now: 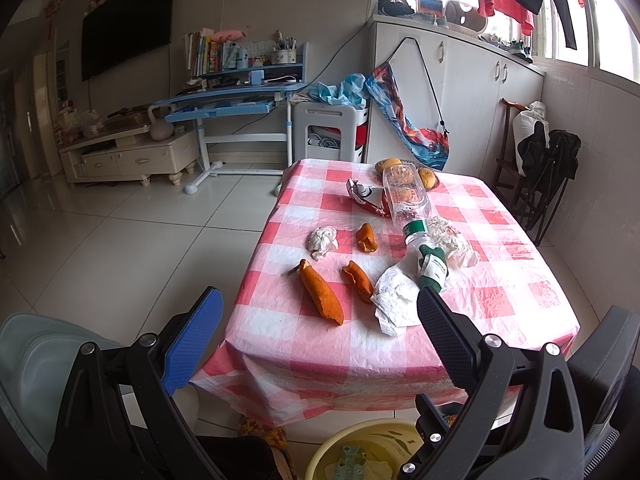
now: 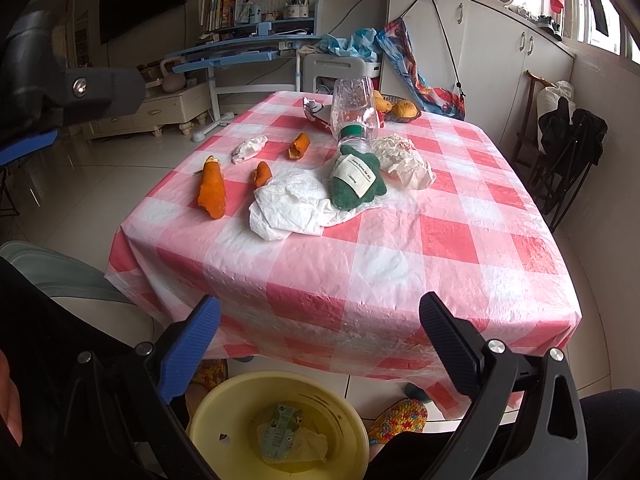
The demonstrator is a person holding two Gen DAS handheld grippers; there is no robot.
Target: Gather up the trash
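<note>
Left gripper [image 1: 316, 332]: held off the near edge of the table [image 1: 520, 304], jaws wide apart, holding nothing.
Right gripper [image 2: 320, 344]: held above the yellow bin [image 2: 356, 432], jaws wide apart, holding nothing.
Bottle [image 2: 354, 118]: lies on the table, long axis running away from the bin, its neck end toward the bin.
Long peel [image 2: 212, 192]: lies lengthwise near the table's left edge.
Tissue [image 2: 292, 204]: crumpled, just beside the bottle's near end.
Bin: on the floor below the table's near edge, with paper scraps inside.
</note>
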